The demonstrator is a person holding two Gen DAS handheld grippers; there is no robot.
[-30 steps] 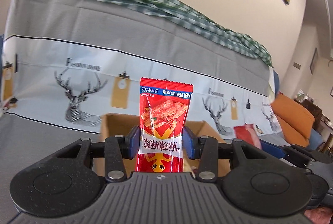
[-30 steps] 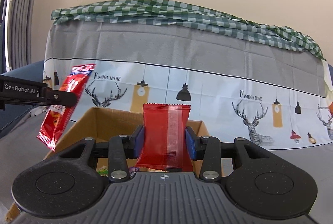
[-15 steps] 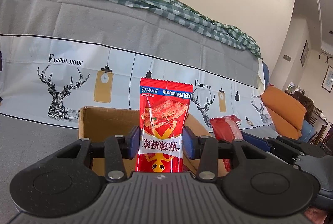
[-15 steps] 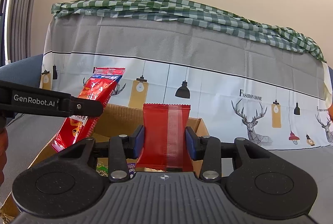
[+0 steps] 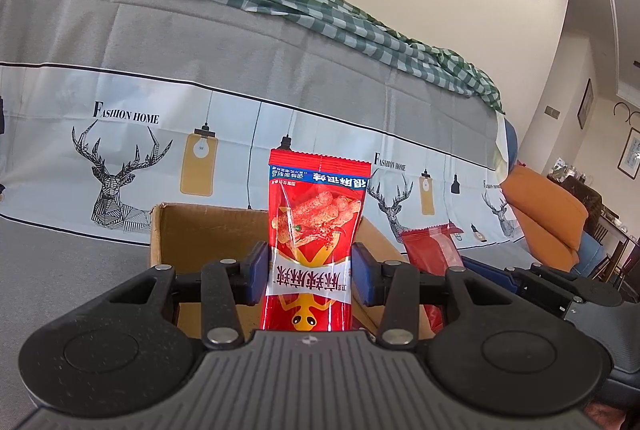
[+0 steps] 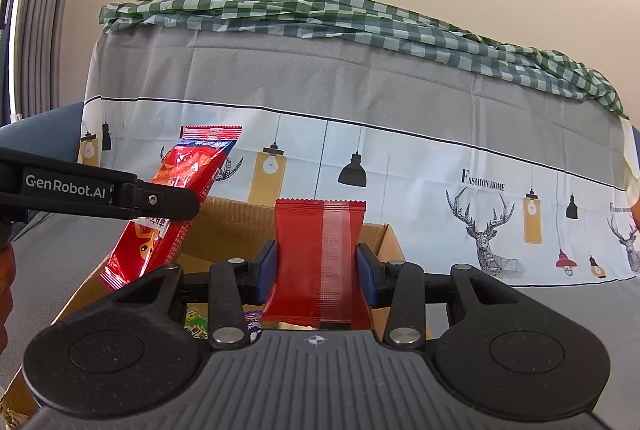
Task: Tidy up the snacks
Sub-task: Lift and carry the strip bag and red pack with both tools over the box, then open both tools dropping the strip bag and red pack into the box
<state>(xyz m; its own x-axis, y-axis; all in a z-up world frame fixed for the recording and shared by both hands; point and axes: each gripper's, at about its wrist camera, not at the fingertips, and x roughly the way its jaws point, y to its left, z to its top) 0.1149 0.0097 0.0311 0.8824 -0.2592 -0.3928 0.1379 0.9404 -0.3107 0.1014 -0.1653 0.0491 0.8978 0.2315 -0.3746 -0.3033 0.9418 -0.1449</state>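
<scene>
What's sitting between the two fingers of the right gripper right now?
A plain red snack packet, upright and pinched by the right gripper, shown in the right wrist view, with the cardboard box behind it.

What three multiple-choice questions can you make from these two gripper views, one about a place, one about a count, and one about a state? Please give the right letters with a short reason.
1. Where is the cardboard box?
A. directly behind and below both held packets
B. on top of the checkered cloth
C. hanging on the wall

2. How many red snack packets are held in total?
A. one
B. two
C. four

3. What is the state of the left gripper?
A. open and holding nothing
B. shut on a snack packet
C. lying inside the box

Answers:
1 A: the brown box walls show behind each packet in both views.
2 B: the left gripper holds the printed packet, the right gripper holds the plain red packet.
3 B: its blue pads press both sides of the printed packet.
</scene>
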